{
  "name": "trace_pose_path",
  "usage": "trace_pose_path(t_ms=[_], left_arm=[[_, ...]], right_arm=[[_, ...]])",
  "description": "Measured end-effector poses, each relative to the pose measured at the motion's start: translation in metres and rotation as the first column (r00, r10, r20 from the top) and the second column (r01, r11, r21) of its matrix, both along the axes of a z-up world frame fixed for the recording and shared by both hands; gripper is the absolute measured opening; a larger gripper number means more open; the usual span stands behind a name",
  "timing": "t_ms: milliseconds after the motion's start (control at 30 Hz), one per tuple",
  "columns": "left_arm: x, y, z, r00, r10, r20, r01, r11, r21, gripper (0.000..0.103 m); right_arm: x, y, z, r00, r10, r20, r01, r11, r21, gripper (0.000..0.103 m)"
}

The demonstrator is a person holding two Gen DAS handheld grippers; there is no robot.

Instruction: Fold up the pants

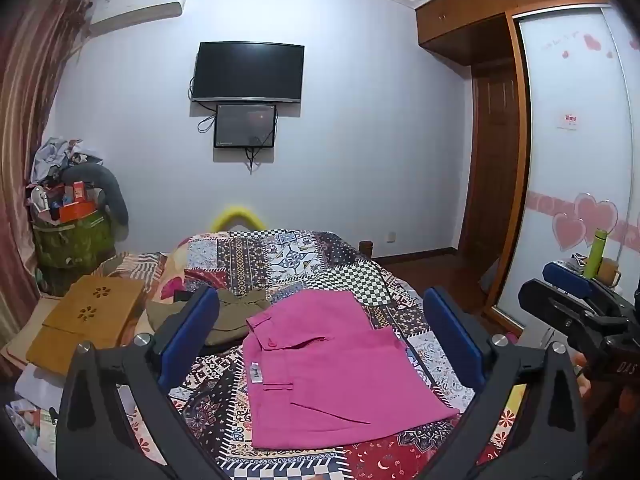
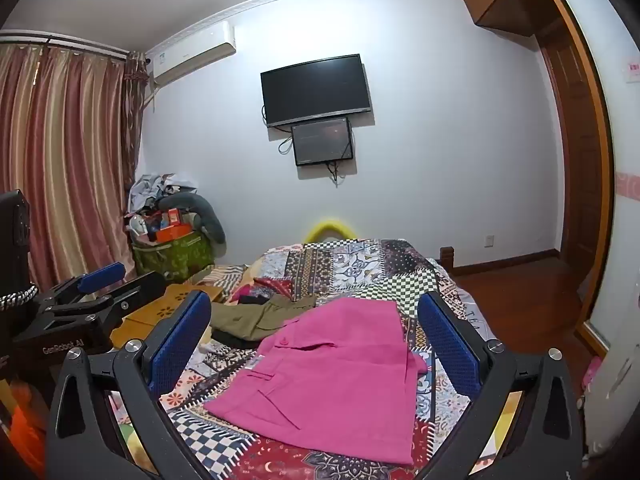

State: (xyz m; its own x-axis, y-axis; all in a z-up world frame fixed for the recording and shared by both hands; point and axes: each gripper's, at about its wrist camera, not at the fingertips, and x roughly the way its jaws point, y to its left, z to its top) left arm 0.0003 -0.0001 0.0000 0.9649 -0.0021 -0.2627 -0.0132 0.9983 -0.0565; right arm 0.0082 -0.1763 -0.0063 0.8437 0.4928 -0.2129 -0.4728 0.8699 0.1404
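Observation:
Pink pants (image 1: 332, 372) lie folded into a flat rectangle on the patchwork bedspread (image 1: 280, 256), waistband toward the left. They also show in the right wrist view (image 2: 340, 376). My left gripper (image 1: 320, 332) hovers above the pants, open and empty, its blue pads (image 1: 188, 336) wide apart. My right gripper (image 2: 316, 340) is also open and empty above the pants. Each gripper shows at the edge of the other's view: the right one (image 1: 576, 300), the left one (image 2: 92, 292).
Olive-green clothing (image 1: 236, 316) lies crumpled behind the pink pants, seen also in the right wrist view (image 2: 256, 316). A wooden lap desk (image 1: 88, 320) sits at the bed's left. A full green hamper (image 1: 72, 236) stands by the curtain. A wardrobe (image 1: 576, 160) is to the right.

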Motion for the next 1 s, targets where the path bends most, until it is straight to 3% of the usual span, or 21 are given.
trace_pose_path(t_ms=[1000], left_arm=[[0.0035,-0.0037,0.0035,1.000,-0.010,0.013,0.010,1.000,0.014,0.103]], right_arm=[[0.0061,-0.0019,-0.0020,1.000,-0.011,0.002,0.011,1.000,-0.016,0.103]])
